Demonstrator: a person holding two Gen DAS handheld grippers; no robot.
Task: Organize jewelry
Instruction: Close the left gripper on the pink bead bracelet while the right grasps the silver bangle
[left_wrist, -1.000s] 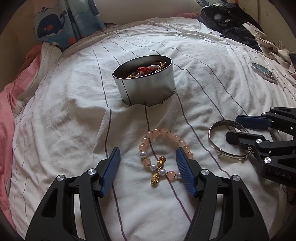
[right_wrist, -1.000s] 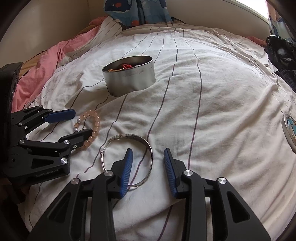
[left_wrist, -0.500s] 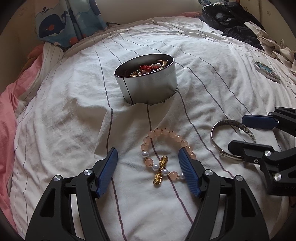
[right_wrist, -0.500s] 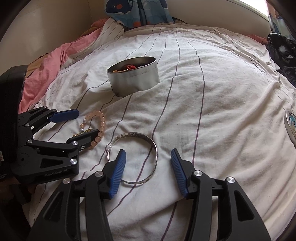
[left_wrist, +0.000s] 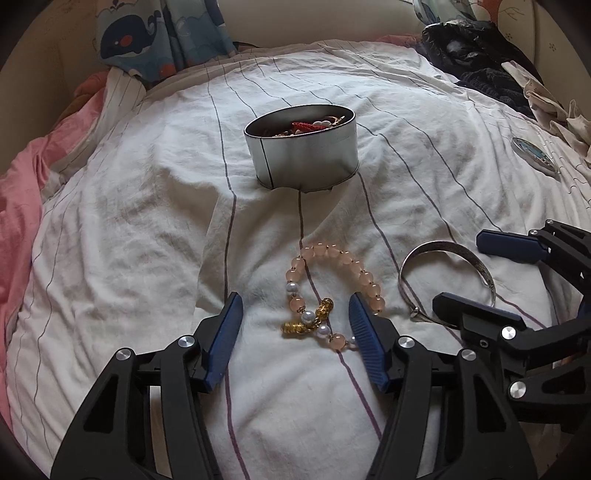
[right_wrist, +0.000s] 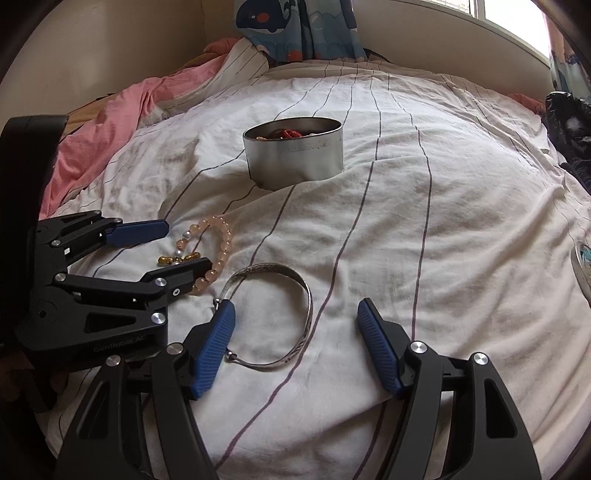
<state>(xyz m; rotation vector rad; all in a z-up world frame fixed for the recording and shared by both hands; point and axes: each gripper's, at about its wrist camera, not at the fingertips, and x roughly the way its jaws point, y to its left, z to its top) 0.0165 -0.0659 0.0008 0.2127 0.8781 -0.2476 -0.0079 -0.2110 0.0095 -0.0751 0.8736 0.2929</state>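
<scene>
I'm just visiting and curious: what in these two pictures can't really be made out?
- Tin contents: both views, the wall hides all but a red and pale tangle on top.
- Bangle: right view, the near blue pad covers its clasp end.
- Round disc: right view, cut by the edge; left view, too small.

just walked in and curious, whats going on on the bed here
A person is sorting jewelry on a striped bedsheet with two handheld grippers. The left gripper sits open over a pink bead bracelet, its jaws just closing slightly. The right gripper sits over a silver bangle, its jaws just opening wider. Neither piece is gripped. A round tin beyond them already holds other jewelry.
</scene>
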